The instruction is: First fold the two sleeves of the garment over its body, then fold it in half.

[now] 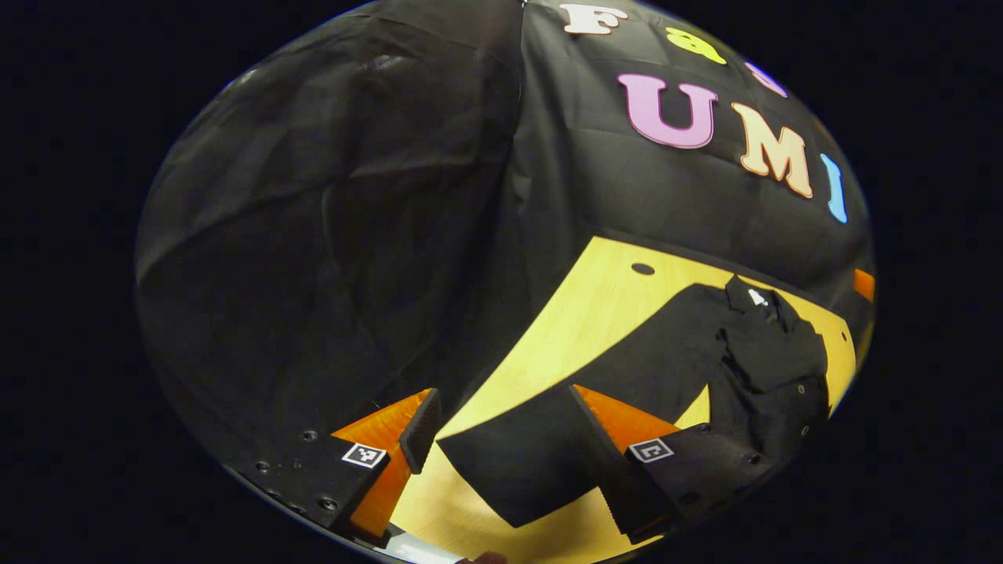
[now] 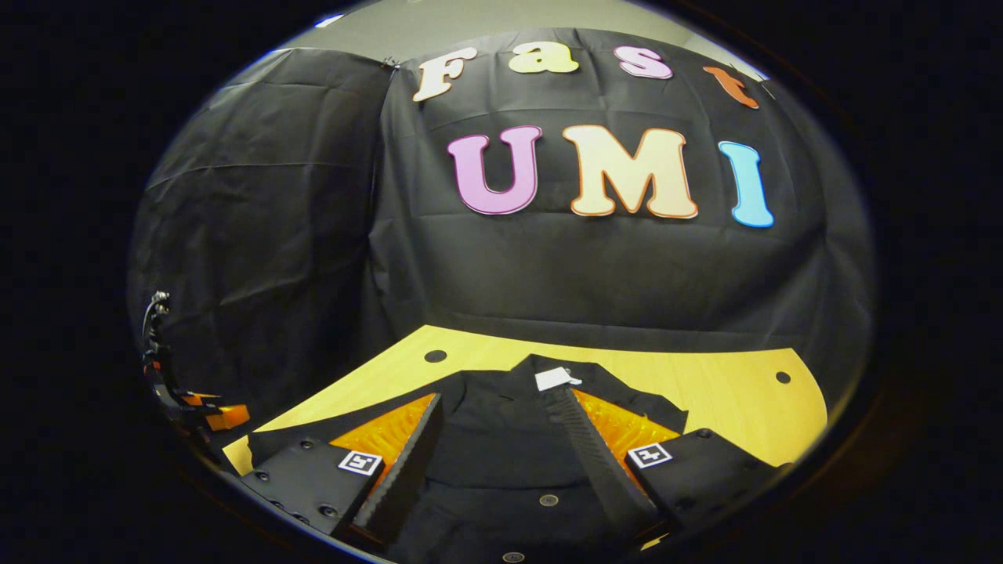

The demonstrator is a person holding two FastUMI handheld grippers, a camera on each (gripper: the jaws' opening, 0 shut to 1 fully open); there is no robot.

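Garment (image 2: 501, 439) spread flat on the wooden table (image 2: 705, 392), both grippers hovering spread and empty.
Left gripper (image 1: 501, 439) hangs over the outstretched sleeve (image 1: 517, 462); right gripper (image 2: 494, 446) sits above the garment's collar. Dark cloth looks soft, light, limp; pinching the sleeve's cuff edge seems best.

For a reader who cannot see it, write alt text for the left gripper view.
An open hand-held gripper hovers over the spread sleeve of a black garment lying on a light wooden table. The other sleeve is already folded over the body, and black cloth walls the booth behind.
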